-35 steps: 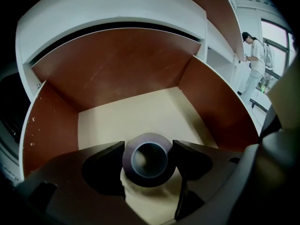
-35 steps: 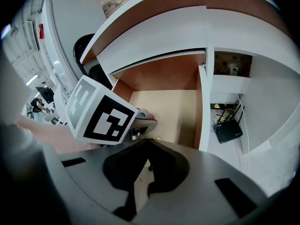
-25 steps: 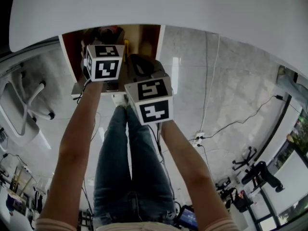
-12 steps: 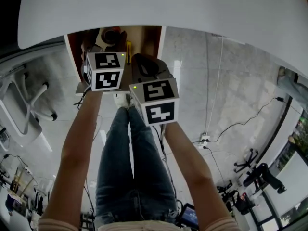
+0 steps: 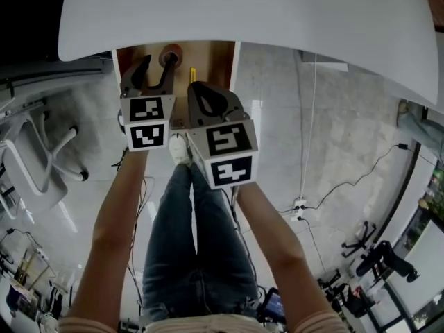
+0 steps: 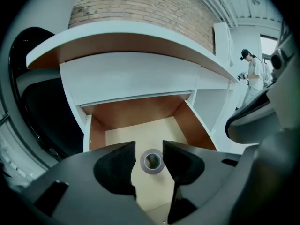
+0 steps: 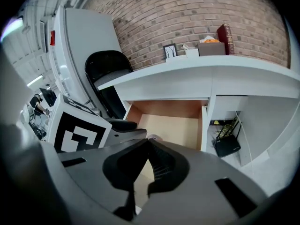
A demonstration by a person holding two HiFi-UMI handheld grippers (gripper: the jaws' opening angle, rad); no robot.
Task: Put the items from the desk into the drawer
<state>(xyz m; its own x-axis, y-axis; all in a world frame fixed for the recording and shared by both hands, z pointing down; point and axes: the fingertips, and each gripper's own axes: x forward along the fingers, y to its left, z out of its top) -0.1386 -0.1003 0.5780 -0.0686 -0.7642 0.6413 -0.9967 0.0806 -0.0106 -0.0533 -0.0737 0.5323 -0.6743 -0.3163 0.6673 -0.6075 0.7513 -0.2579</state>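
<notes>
The roll of tape (image 6: 152, 161) lies flat in the drawer (image 6: 136, 111), just below the left tool (image 5: 148, 71) — jaws half-wide, just been closing, nothing between them. The right tool (image 7: 149, 144) is pinched shut, empty — nearer, I'd say, to the box (image 7: 209, 47) and book (image 7: 226, 33) on the surface (image 7: 225, 71) above the drawer.

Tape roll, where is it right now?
In the left gripper view, the tape roll lies flat on the floor of the open drawer under the desk, about midway between the drawer's side walls.
</notes>
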